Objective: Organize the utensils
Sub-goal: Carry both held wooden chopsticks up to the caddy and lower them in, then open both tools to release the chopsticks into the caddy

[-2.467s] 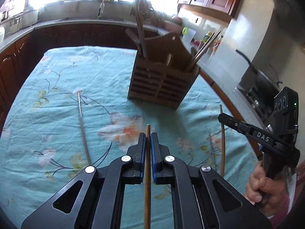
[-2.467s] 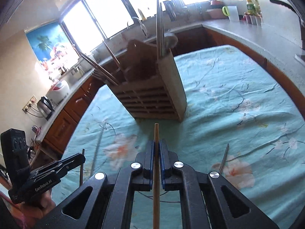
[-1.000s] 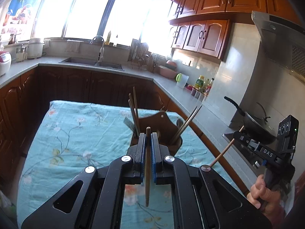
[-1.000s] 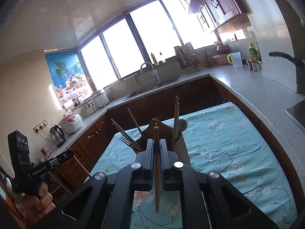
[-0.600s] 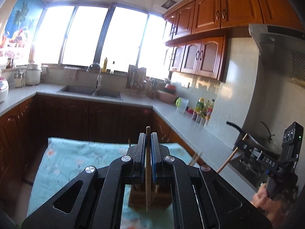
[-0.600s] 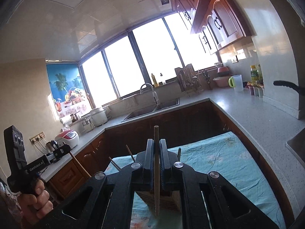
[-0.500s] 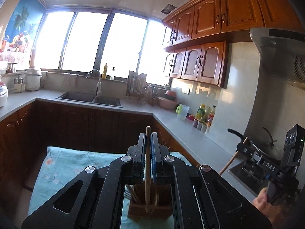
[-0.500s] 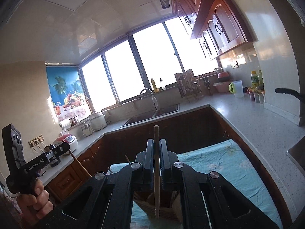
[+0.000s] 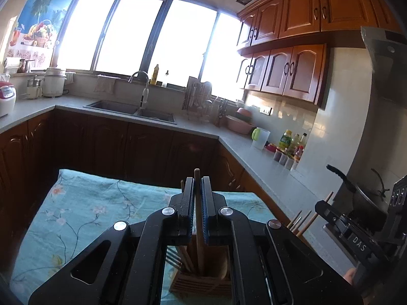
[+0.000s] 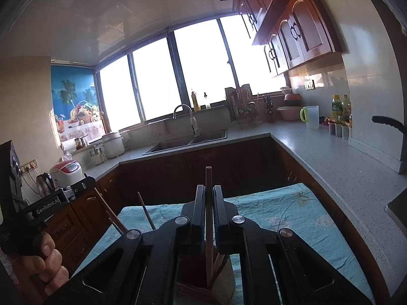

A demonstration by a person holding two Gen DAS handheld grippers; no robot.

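Observation:
My left gripper (image 9: pixel 197 181) is shut on a wooden chopstick (image 9: pixel 198 218) that stands upright between its pads, its lower end hanging over the wooden utensil holder (image 9: pixel 201 283). The holder stands on the floral teal tablecloth (image 9: pixel 84 213) and holds a fork (image 9: pixel 173 256) and other chopsticks. My right gripper (image 10: pixel 209 190) is shut on a second chopstick (image 10: pixel 209 228), which hangs over the same holder (image 10: pixel 203 287). Each gripper shows at the other view's edge with its chopstick: the right gripper (image 9: pixel 321 207), the left gripper (image 10: pixel 87 181).
A grey L-shaped counter (image 9: pixel 264 167) runs behind and to the right of the table, with a sink (image 9: pixel 132 108), dish rack (image 9: pixel 198 101), cup and bottles. A black pan (image 9: pixel 366 200) sits on the stove at right. A hand (image 10: pixel 43 267) grips the left tool's handle.
Both grippers have carried their chopsticks forward over the holder, which now lies low beneath the jaws. Both jaws stayed shut on the chopsticks.

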